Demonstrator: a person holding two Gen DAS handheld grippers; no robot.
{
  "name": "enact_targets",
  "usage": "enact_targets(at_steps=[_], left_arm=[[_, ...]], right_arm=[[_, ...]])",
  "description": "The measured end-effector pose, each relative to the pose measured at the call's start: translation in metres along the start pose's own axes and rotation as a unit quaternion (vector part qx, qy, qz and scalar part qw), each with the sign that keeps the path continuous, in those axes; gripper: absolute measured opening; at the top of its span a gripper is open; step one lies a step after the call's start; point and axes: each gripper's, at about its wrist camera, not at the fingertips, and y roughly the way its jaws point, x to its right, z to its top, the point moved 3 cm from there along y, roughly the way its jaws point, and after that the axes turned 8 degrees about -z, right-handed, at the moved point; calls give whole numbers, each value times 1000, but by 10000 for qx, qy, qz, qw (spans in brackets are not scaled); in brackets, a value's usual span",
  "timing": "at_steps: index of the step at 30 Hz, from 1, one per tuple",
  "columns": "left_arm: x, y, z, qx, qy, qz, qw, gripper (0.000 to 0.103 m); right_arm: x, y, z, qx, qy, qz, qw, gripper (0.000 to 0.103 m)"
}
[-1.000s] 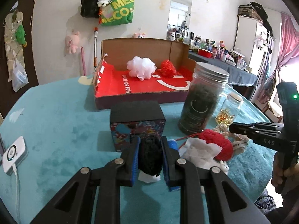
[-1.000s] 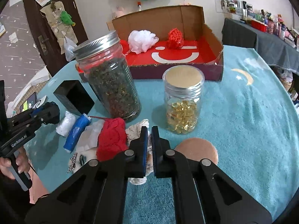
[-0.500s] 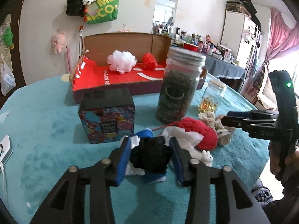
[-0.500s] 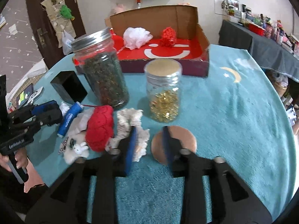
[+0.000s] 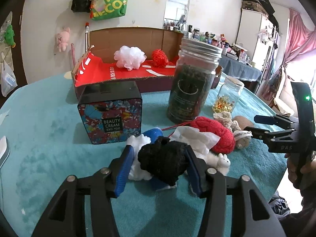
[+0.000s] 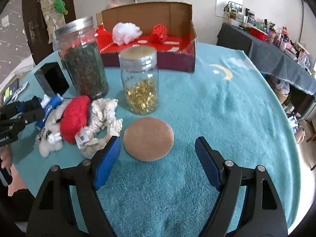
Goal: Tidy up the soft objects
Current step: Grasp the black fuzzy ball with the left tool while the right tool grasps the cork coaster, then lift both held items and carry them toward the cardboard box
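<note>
My left gripper [image 5: 158, 167] is open around a black knitted ball [image 5: 164, 161] that rests on a pile of soft things: a red yarn ball [image 5: 215, 136], a white tissue [image 5: 194, 138], a white fluffy piece [image 5: 138, 169] and a cream crochet piece [image 5: 227, 119]. My right gripper [image 6: 158, 156] is open wide over a round tan pad [image 6: 148, 139] on the cloth. The cardboard box [image 5: 126, 39] at the back holds a white pompom [image 5: 130, 57] and a red knitted ball [image 5: 159, 57].
A tall jar of dark leaves [image 5: 191, 86], a small jar of gold capsules [image 6: 141, 85] and a black "Beauty Cream" box [image 5: 110, 114] stand between the pile and the box. A blue tube [image 6: 50, 106] lies in the pile. The table has a teal cloth [image 6: 227, 108].
My left gripper opened and the black ball now lies loose between its fingers. My right gripper opened from shut to wide and shifted over the tan pad.
</note>
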Motion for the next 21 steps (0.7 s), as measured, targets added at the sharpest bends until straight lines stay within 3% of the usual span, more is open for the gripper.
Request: enact_targets(at_steps=[2, 4, 5, 6, 7, 8, 9, 13, 21], left_arm=[[0, 1, 0, -3, -2, -3, 10000, 52], [0, 1, 0, 7, 6, 12, 10000, 38], [0, 1, 1, 14, 18, 22, 10000, 36], [0, 0, 1, 20, 16, 9, 10000, 32], [1, -1, 1, 38, 10, -6, 10000, 30], [2, -4, 3, 92, 2, -14, 10000, 28], [4, -8, 5, 149, 12, -35, 9999, 28], [17, -17, 16, 295, 224, -177, 9992, 27], [43, -4, 34, 249, 515, -678, 9961, 27]], right_arm=[[-3, 4, 3, 13, -81, -48, 10000, 77], [-6, 6, 5, 8, -135, -61, 9999, 75], [-8, 6, 5, 23, -159, 17, 9999, 55], [-9, 7, 6, 15, -147, 119, 9998, 44], [-11, 5, 5, 78, -140, 148, 9998, 42], [-13, 4, 5, 104, -156, 206, 9996, 26], [-14, 0, 5, 143, -130, 258, 9995, 20], [-21, -26, 16, 522, -65, 419, 9977, 19], [-61, -45, 31, 682, -372, 1055, 9914, 19]])
